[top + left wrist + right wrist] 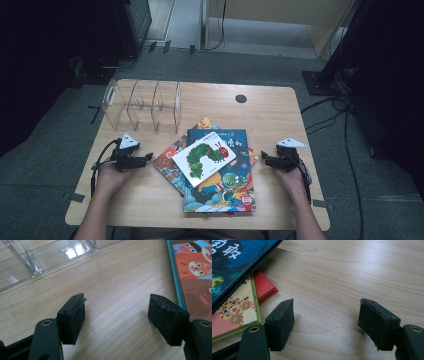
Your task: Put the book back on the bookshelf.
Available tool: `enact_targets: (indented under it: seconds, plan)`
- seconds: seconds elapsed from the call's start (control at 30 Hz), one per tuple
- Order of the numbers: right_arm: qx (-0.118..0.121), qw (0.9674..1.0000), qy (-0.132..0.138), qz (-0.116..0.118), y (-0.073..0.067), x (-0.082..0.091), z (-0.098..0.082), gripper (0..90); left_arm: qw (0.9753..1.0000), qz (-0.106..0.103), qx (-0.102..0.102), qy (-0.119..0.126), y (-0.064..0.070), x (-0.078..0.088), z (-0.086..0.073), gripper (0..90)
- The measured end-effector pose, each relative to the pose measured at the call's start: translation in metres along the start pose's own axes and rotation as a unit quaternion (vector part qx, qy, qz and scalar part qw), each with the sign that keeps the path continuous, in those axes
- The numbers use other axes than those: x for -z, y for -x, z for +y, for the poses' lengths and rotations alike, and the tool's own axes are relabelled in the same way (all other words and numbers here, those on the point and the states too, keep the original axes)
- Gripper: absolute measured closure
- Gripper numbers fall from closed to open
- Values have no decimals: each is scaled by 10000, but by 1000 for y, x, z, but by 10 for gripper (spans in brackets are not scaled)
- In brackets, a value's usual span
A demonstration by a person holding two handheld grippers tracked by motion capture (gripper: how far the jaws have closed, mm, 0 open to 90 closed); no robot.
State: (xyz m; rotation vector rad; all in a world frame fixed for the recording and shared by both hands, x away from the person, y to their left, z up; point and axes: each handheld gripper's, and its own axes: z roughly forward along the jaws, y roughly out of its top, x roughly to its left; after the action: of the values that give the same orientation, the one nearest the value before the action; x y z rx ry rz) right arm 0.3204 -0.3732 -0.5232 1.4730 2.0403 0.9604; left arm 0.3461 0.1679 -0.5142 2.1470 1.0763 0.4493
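On the wooden table (280, 107) a pile of picture books lies at the centre, and a hand-held gripper rests on the bare wood at either side of it. The left gripper (142, 161) sits at about nine o'clock from the pile, just beside the orange book (170, 167) that juts out from under the stack toward eight o'clock. In the left gripper view, the left gripper (116, 315) has its jaws spread wide, with nothing but wood grain between the pads (75, 320); it grips nothing and touches no book, though the orange book (195, 272) with its cartoon animals lies close past the pad at three o'clock. The clear acrylic rack (142, 105) stands at eleven o'clock from the pile, and its base shows across the top of that same view (50, 255). The right gripper (266, 161) lies at three o'clock from the pile, near the edge of the big blue book (220, 190). In the right gripper view, the right gripper (327, 317) is likewise released, jaws fully apart over empty wood, holding nothing; the blue book (234, 257), a yellow-green book with a leopard (237, 312) and a red book (264, 286) are stacked at ten o'clock, just clear of the nearer pad. On top of the blue book lies the small white caterpillar book (204, 156), tilted, about midway between the two grippers.
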Motion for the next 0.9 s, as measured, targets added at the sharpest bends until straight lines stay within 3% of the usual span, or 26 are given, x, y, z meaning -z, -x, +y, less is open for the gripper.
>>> enact_targets:
  seconds: [0.13,0.2,0.33,0.43,0.53,0.6,0.7,0.73,0.9]
  plan:
    - [9,10000,0,23,0,0,0,296,9999,-47,90,-17,-1,1,0,300]
    - [-135,9998,-37,124,3,2,1,302,9999,-66,143,-55,-3,2,1,297]
    - [-168,9996,-138,180,5,2,4,306,9995,-155,284,-69,-5,6,2,291]
    - [-153,9994,-183,237,3,3,7,313,9994,-134,307,74,-6,10,5,286]
    - [-127,9994,-86,307,1,7,12,333,9992,-213,332,62,-5,14,9,286]
    - [-190,9988,90,450,-1,12,15,378,9984,-278,493,11,-3,21,15,285]
    - [-223,9981,-56,570,-1,12,19,383,9974,-375,595,180,-2,28,18,298]
    - [-214,9980,-62,589,-1,12,20,387,9959,-516,656,351,0,32,21,300]
    - [-186,9977,83,651,-7,16,25,430,9960,-614,533,363,9,31,28,298]
